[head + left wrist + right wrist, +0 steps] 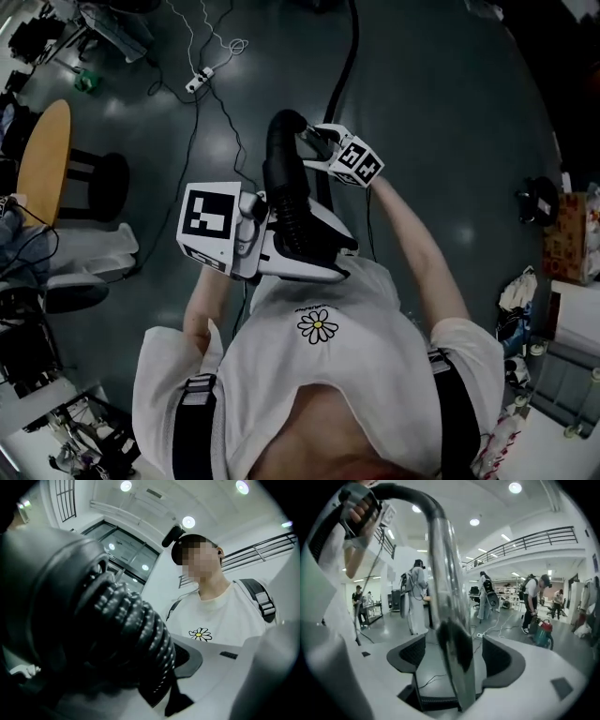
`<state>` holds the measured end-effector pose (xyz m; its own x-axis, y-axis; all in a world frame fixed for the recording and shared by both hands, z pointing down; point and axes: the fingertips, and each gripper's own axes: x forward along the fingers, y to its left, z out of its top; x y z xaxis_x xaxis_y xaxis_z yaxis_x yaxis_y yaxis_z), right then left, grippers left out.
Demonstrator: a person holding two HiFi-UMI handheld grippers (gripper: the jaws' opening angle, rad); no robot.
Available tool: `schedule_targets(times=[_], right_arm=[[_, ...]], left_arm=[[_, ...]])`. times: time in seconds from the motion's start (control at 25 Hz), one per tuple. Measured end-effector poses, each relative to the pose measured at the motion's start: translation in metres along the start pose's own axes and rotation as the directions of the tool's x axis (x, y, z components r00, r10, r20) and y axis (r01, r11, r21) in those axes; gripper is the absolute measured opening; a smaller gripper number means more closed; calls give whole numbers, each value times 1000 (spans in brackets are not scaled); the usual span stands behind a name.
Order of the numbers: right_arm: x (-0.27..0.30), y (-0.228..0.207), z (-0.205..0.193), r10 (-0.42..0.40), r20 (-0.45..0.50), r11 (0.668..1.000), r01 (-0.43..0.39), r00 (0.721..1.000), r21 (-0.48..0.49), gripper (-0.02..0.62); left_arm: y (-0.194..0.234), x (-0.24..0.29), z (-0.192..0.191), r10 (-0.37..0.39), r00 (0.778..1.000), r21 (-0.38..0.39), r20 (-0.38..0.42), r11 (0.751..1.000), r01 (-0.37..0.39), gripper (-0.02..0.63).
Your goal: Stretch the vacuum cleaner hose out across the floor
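White T-shirt [384, 361] with a daisy print [318, 325], 2 black shoulder straps [192, 436].

This looks like a large open lab or workshop hall. The polished grey floor [441, 112] is strewn with cables [234, 44] and a power strip [198, 81]. A railed mezzanine [534, 538] runs under recessed ceiling lights [515, 487], and several people [533, 597] wear backpack rigs.

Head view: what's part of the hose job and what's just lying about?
Job: hose, clamped in left gripper; wand, between the right gripper's open jaws.
Lying about: power strip, floor cables, round table, stool, box.
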<state>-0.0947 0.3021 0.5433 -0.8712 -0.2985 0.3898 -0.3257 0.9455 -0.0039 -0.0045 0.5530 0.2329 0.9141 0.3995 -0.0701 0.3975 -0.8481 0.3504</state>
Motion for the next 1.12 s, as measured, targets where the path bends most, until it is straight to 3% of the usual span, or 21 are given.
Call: schedule_targets(times=[0.12, 0.16, 0.24, 0.32, 0.4, 0.44, 0.52, 0.6, 0.72, 0.76, 0.84, 0.92, 1.0, 1.12], right_arm=[[12, -19, -22, -76, -32, 991, 79, 997, 111, 367], [10, -22, -27, -88, -77, 988, 97, 993, 118, 321], [3, -23, -34, -117, -192, 992, 124, 974, 23, 191], [-7, -31, -36, -168, -260, 985, 153, 951, -77, 152], [-21, -52, -36, -247, -281, 969, 227, 927, -103, 147], [-30, -66, -35, -293, -285, 956, 277, 912, -97, 147], [-53, -96, -35, -393, -287, 919, 384, 874, -89, 144], [-82, -123, -35, -478, -294, 878, 463, 828, -123, 144], [-122, -151, -21, -580, -272, 813, 529, 768, -241, 144], [-134, -160, -11, -616, -244, 783, 550, 749, -290, 144], [-157, -175, 12, -681, -175, 708, 579, 711, -404, 144], [-175, -185, 41, -730, -109, 613, 577, 674, -540, 144], [-188, -191, 75, -765, -39, 492, 543, 643, -681, 144], [-196, -186, 132, -774, 83, 277, 454, 628, -847, 145]], left_arm=[[0, 0, 1, 14, 999, -9, 30, 1000, -14, 138], [2, -4, 4, 27, 998, -25, 63, 999, -26, 138], [5, -17, 11, 55, 988, -68, 141, 997, -46, 138], [7, -28, 14, 82, 978, -95, 193, 993, -64, 138], [12, -39, 14, 125, 957, -117, 263, 988, -97, 138], [18, -46, 14, 160, 936, -144, 314, 982, -120, 138], [34, -62, 12, 256, 872, -222, 417, 959, -175, 145], [49, -74, 9, 339, 815, -298, 470, 930, -215, 168], [68, -89, 4, 419, 754, -411, 506, 886, -216, 285], [74, -94, 2, 453, 732, -438, 509, 868, -233, 361], [86, -105, -1, 523, 691, -467, 498, 834, -295, 454], [92, -118, 2, 563, 671, -456, 482, 815, -357, 476], [95, -128, 10, 571, 688, -412, 448, 815, -408, 476], [112, -129, 28, 562, 748, -317, 352, 824, -470, 476]])
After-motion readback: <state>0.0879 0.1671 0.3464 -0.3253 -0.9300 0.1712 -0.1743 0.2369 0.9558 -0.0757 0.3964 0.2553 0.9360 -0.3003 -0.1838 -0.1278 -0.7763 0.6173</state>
